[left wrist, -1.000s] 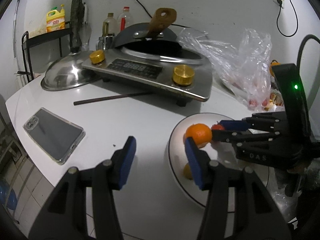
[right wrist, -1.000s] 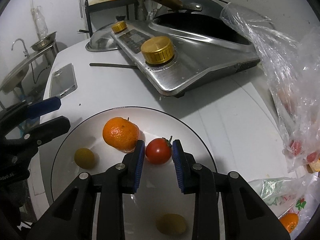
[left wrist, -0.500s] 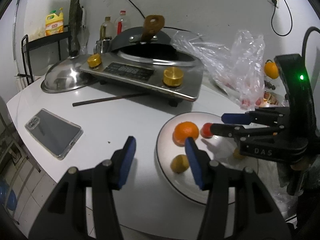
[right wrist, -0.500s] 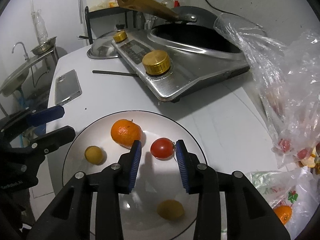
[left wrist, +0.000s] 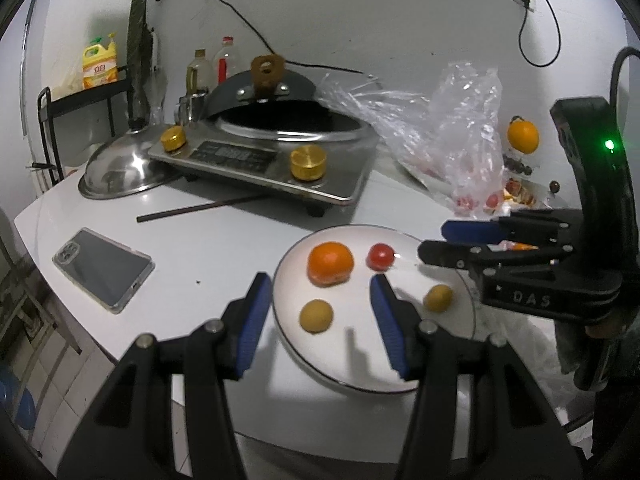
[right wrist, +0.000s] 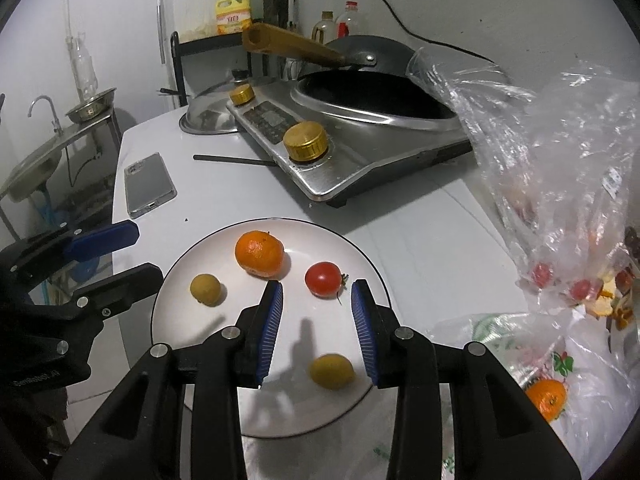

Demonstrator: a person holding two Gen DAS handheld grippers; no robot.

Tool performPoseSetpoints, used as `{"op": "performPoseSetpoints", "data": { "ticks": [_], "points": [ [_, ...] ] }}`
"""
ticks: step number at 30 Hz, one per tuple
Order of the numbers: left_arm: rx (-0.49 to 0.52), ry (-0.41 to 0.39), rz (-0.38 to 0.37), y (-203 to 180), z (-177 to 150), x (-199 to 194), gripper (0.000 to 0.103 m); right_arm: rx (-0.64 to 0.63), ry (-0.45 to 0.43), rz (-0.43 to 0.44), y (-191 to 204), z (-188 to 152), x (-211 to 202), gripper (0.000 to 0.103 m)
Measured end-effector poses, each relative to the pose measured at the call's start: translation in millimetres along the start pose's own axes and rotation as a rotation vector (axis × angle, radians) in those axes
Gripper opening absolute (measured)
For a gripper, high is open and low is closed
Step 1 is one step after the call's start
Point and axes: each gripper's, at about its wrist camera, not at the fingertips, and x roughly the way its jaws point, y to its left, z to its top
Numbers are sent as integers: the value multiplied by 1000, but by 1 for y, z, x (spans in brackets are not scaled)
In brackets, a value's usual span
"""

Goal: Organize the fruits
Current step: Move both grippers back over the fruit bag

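A white plate holds an orange, a red tomato and two small yellow-green fruits. My left gripper is open and empty above the plate's near left edge. My right gripper is open and empty, raised just behind the tomato. A clear plastic bag with small red fruits lies to the right. Another orange lies on a printed bag near the plate.
A steel cooker with gold knobs holds a black wok behind the plate. A phone, a dark stick, and a steel lid lie on the white table. An orange sits far right.
My right gripper opened, let the tomato go on the plate and drew back upward. My left gripper also pulled back from the plate, staying open.
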Motion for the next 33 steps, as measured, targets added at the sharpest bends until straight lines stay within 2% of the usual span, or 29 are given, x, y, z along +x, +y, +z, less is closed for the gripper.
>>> {"op": "performPoseSetpoints", "data": {
  "ticks": [17,21,33],
  "points": [
    [58,-15,-28,-49,-5,-22,54,52,-50,-33,-20,-29,-46,38],
    [72,-27,-28,-60,-5,-28,70,67,-64,-41,-28,-37,-56,38],
    [140,-16,-51,-100,-7,-29,70,127,-91,-71,-61,-66,-84,43]
  ]
}}
